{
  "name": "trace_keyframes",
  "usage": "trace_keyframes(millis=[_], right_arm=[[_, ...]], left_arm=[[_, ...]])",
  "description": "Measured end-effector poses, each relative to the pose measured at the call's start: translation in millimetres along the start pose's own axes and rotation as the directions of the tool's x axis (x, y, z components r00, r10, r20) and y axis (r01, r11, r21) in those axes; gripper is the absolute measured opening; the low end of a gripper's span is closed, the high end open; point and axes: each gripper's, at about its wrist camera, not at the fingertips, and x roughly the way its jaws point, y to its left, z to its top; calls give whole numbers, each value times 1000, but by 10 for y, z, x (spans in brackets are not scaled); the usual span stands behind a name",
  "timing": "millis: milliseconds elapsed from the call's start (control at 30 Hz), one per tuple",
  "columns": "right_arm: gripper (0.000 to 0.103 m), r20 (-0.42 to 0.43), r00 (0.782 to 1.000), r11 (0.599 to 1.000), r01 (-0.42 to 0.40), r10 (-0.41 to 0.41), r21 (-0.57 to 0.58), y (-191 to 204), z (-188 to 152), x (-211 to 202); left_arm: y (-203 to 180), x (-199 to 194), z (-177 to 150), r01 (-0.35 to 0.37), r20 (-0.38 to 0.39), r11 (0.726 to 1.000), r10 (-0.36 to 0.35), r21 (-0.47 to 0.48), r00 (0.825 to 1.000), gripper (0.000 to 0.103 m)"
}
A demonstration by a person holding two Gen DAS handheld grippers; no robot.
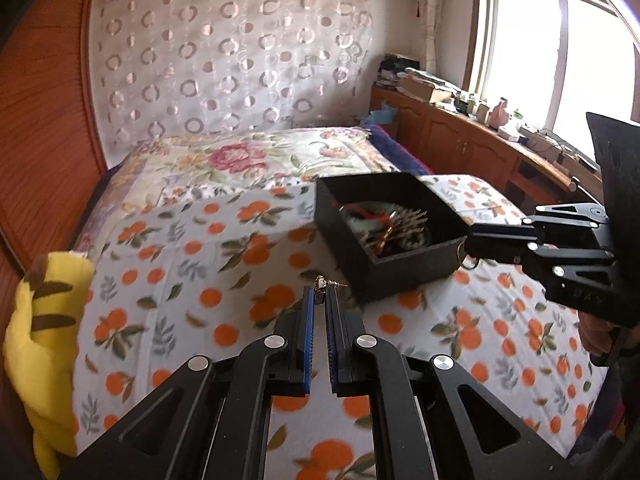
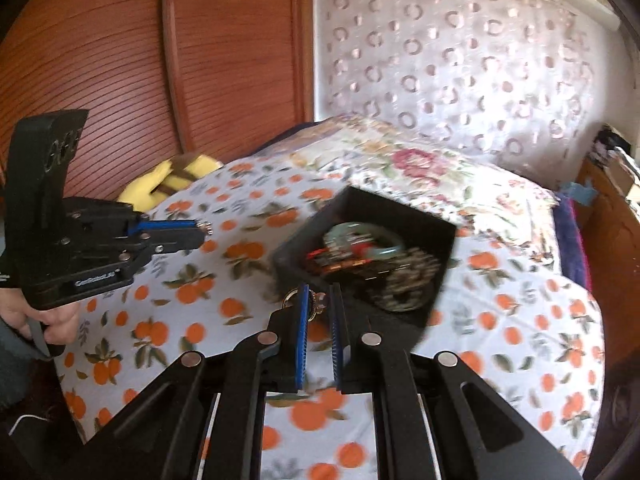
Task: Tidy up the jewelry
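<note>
Black open-topped box (image 1: 384, 236) on the orange-print bedspread (image 1: 192, 280), toward the bed's foot end, near the side with the wooden cabinets (image 1: 460, 140); holding a tangled heap of jewelry (image 1: 394, 228), with a pale green bangle (image 2: 352, 236), red and orange cords and a metallic chain cluster (image 2: 408, 280) discernible, individual pieces otherwise too blurred to separate. Left gripper (image 1: 320, 292) held above the bedspread just short of the box's near corner, blue-padded fingers (image 1: 307, 320) drawn nearly together and pinching a small gold stud earring (image 1: 322, 282) at the tips, its post projecting toward the box. Right gripper (image 2: 319, 300) at the box's near wall, fingers likewise narrowly spaced, clamping a small ring-like metal piece (image 2: 290, 298) at the tips; ring loop visible hanging below the tips in the left wrist view (image 1: 468, 260); exact type of piece not determinable. Yellow plush toy with brown stripes (image 1: 44, 320) at the bedspread's left edge, well apart from the box. Floral quilt (image 1: 240, 156) at the head end, beyond the box, beneath a circle-patterned curtain (image 1: 232, 52).
</note>
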Motion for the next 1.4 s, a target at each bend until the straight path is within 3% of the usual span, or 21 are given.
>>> trace_keyframes(millis=[300, 833, 967, 1167, 1233, 1300, 1400], right_arm=[[12, 14, 998, 995, 66, -67, 81, -482, 32, 51], [12, 23, 998, 993, 56, -59, 106, -548, 95, 112], [21, 28, 998, 992, 58, -61, 110, -563, 85, 87], [21, 32, 998, 992, 58, -62, 113, -568, 12, 14], [21, 32, 997, 992, 61, -65, 115, -564, -2, 0], [22, 34, 997, 991, 66, -71, 117, -553, -24, -20], [26, 41, 997, 990, 66, -72, 129, -538, -71, -60]], left_arm=[[-217, 194, 267, 20, 7, 1000, -20, 10, 1000, 5], [-400, 483, 454, 26, -18, 999, -26, 29, 1000, 5], [-430, 559, 482, 25, -27, 999, -24, 33, 999, 5], [-506, 602, 511, 15, -24, 999, -14, 47, 1000, 6], [-518, 588, 515, 13, -18, 999, -12, 45, 1000, 15], [-531, 557, 509, 11, -7, 999, -10, 45, 1000, 32], [-559, 492, 490, -1, 10, 999, 1, 45, 1000, 39]])
